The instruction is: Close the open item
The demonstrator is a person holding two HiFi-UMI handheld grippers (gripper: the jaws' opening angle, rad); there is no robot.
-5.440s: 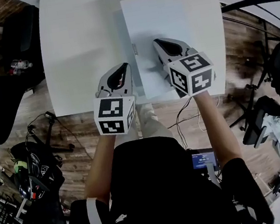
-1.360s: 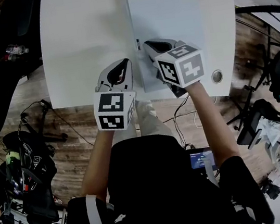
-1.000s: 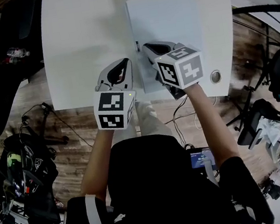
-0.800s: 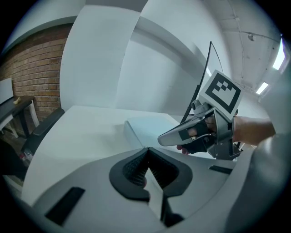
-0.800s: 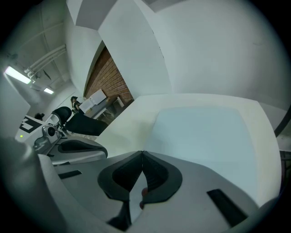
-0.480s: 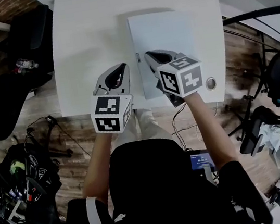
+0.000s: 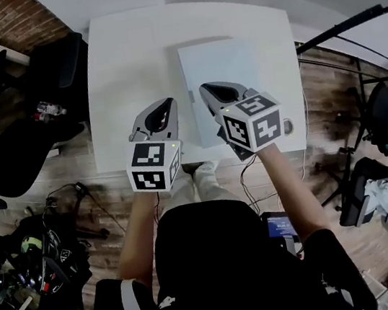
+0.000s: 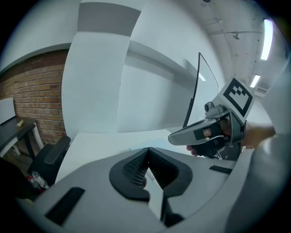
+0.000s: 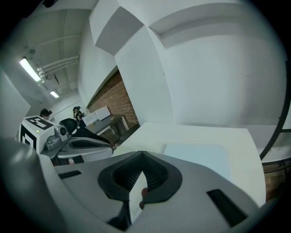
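Observation:
A flat pale grey laptop (image 7: 219, 73) lies with its lid down on the white table (image 7: 131, 58); in the right gripper view the laptop (image 9: 196, 156) shows as a light blue-grey slab. My right gripper (image 7: 207, 90) hovers over the laptop's near left corner, jaws shut and empty. My left gripper (image 7: 163, 105) hangs over bare table left of the laptop, also shut with nothing in it. In the gripper views, my left gripper (image 8: 148, 149) and my right gripper (image 9: 142, 153) each have their tips closed together and point up from the table.
A round metal grommet (image 7: 288, 127) sits in the table's near right corner. Black chairs (image 7: 11, 154) stand on the left, and bags and cables (image 7: 35, 256) lie on the wooden floor. A dark stand arm (image 7: 338, 25) reaches in at the right.
The right gripper has come off the laptop lid and drawn back toward the table's front edge. The head view has pulled back, so the table looks smaller. The left gripper has barely shifted.

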